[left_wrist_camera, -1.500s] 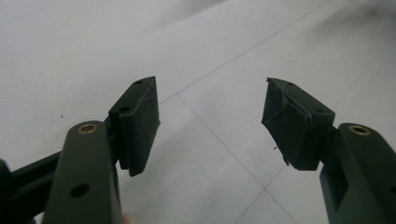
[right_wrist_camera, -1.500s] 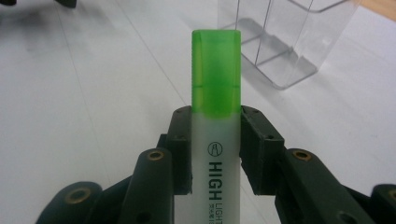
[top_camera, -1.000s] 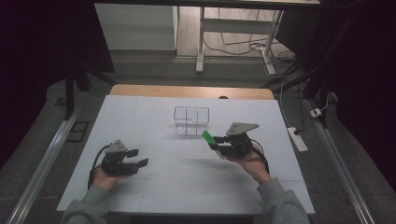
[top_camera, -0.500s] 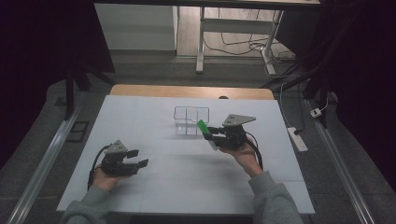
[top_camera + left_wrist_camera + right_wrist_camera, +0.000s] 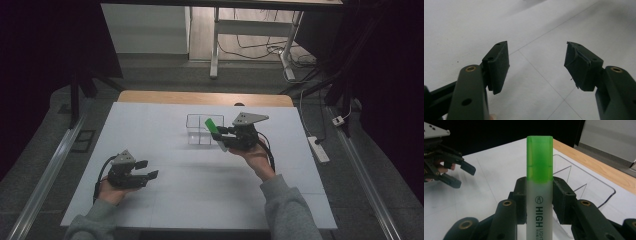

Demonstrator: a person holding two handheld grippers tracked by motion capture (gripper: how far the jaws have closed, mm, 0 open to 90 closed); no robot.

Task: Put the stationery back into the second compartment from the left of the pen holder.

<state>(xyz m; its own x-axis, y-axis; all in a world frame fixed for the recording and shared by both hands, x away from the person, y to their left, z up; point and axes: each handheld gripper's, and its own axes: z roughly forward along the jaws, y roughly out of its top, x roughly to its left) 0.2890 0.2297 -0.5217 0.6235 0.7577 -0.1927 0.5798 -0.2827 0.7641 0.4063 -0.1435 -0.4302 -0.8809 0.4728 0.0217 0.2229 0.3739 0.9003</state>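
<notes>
Right gripper [image 5: 223, 136], just right of centre in the high view, is clamped tight on the green-capped highlighter [image 5: 540, 185], poised at the clear box [image 5: 199, 130], likely to drop it in, while the left gripper [image 5: 145, 170], lower left, rests on the table [image 5: 150, 120], jaws wide apart, holding nothing.

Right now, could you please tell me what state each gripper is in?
Left gripper: open, holding nothing.
Right gripper: shut on the green highlighter.
</notes>
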